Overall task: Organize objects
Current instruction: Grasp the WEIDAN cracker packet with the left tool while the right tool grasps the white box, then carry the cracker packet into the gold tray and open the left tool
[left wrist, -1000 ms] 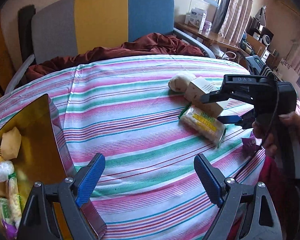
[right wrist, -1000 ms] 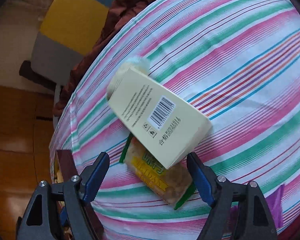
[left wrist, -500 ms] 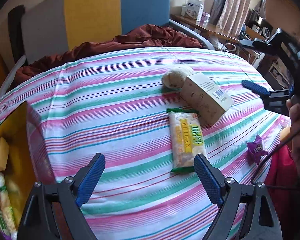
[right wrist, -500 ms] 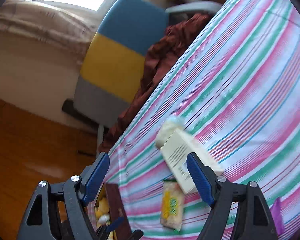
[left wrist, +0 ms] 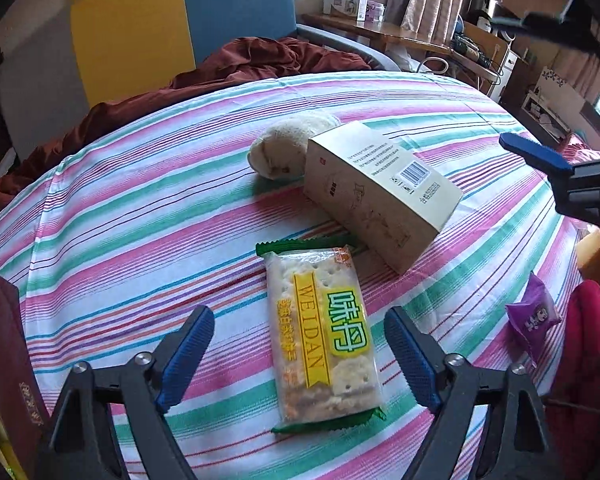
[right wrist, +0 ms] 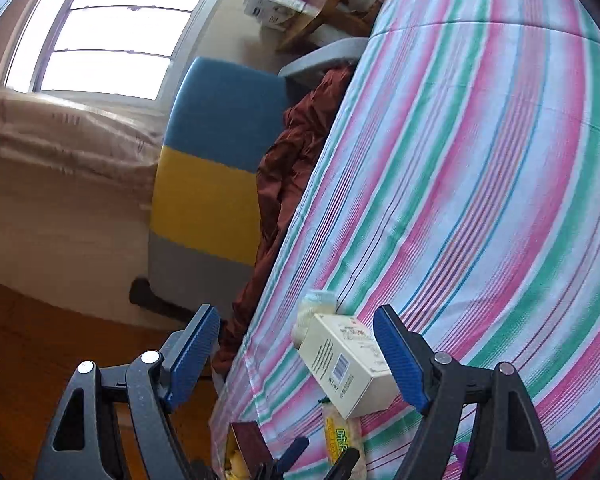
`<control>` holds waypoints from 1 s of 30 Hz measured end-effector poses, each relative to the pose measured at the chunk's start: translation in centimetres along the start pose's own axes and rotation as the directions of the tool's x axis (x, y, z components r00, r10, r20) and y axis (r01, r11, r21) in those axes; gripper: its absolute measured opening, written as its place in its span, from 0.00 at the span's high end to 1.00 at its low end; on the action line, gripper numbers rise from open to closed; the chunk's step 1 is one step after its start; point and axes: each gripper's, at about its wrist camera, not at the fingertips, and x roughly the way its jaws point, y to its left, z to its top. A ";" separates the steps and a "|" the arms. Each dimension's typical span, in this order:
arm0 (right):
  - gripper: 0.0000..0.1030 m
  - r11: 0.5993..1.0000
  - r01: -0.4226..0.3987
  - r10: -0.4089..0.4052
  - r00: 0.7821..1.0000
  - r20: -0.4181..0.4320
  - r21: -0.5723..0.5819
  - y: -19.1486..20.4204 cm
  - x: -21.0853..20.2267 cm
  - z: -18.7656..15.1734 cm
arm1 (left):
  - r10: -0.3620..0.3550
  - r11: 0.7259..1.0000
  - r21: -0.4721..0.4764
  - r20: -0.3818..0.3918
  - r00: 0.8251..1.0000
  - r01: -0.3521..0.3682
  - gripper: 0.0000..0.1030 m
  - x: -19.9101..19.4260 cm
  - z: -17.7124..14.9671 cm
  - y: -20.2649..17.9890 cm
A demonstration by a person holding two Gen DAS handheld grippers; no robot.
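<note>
Blue pads of the left gripper (left wrist: pixel 298 354) stand on either side of the cracker packet (left wrist: pixel 322 338), with free space at both sides; its jaws have just been closing a little and do not yet press the packet, so it holds nothing. The packet lies flat on the striped worktop (left wrist: pixel 148 208), long axis running near to far, in line with the gripper. Farther right lies the beige box (left wrist: pixel 376 192). The right gripper (right wrist: pixel 296 354) is open, empty and farther off.

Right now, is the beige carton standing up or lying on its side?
Lying on its side. The carton rests lengthwise on the striped cloth, barcode face up, one end near the cracker pack.
</note>
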 end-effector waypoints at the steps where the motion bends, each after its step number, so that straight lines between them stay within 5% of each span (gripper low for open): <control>1: 0.21 0.997 0.012 -0.014 1.000 -0.027 -0.072 1.1 0.6 -0.5 | 0.002 1.000 0.002 -0.013 1.000 -0.002 0.38 0.6 0.1 0.1; 3: 0.21 0.963 0.066 -0.084 0.995 -0.059 -0.263 4.2 2.1 -2.2 | 0.014 1.000 -0.002 0.006 1.000 -0.014 0.46 1.1 -0.2 0.3; 6: 0.21 0.849 0.145 -0.202 0.978 -0.058 -0.508 7.6 4.1 -5.5 | 0.012 1.000 -0.007 0.043 0.999 -0.012 0.53 0.9 -0.7 0.8; 11: 0.21 0.770 0.208 -0.298 0.953 -0.051 -0.603 7.9 5.6 -7.1 | 0.020 1.000 -0.013 0.062 0.998 -0.019 0.53 0.7 -1.4 1.0; 17: 0.22 0.772 0.307 -0.356 0.934 0.022 -0.557 6.5 4.8 -5.8 | 0.024 1.000 0.013 0.033 0.999 -0.025 0.53 0.5 -1.6 0.7; 23: 0.23 0.847 0.376 -0.392 0.919 0.036 -0.376 3.5 3.8 -2.7 | 0.015 1.000 0.001 0.063 0.998 -0.015 0.54 -0.8 -3.5 1.1; 30: 0.24 0.798 0.417 -0.446 0.894 0.040 -0.435 3.8 5.1 -3.3 | 0.020 1.000 0.009 0.122 0.992 -0.021 0.53 -2.3 -6.2 1.3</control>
